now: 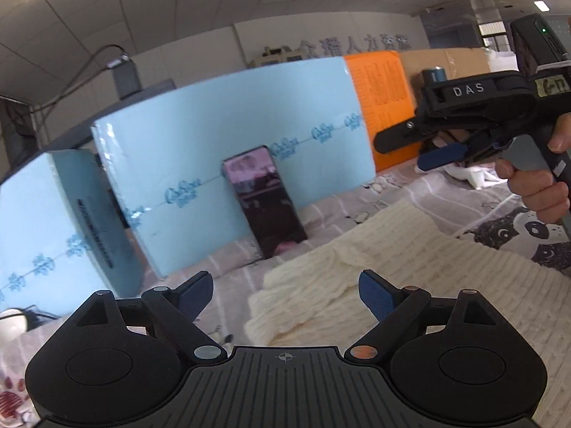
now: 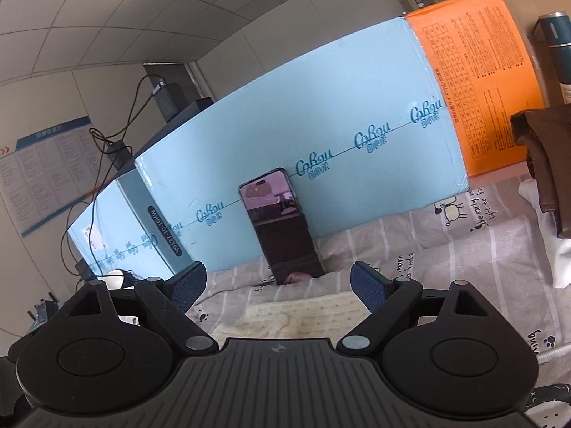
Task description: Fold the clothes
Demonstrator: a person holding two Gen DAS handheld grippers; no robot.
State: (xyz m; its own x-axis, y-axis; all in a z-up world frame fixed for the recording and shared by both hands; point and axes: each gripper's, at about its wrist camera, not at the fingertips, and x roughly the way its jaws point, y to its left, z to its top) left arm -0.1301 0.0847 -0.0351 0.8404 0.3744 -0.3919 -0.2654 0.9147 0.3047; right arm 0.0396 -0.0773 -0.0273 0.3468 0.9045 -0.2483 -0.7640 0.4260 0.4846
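Observation:
A cream knitted garment (image 1: pixel 392 267) lies spread on the patterned bedsheet (image 1: pixel 357 210). In the right wrist view its edge (image 2: pixel 303 314) shows just below the fingers. My left gripper (image 1: pixel 285 294) is open and empty, held above the garment's left edge. My right gripper (image 2: pixel 278 287) is open and empty, held above the sheet. It also shows in the left wrist view (image 1: pixel 410 149) at the upper right, held in a hand, fingers apart, well above the garment.
A smartphone (image 2: pixel 285 228) leans against a long light-blue carton (image 2: pixel 303 135) at the back. An orange box (image 2: pixel 478 82) stands to its right, with a teal flask (image 2: pixel 556 50) and brown clothing (image 2: pixel 546 164) beyond. Cables (image 2: pixel 107 135) hang at the left.

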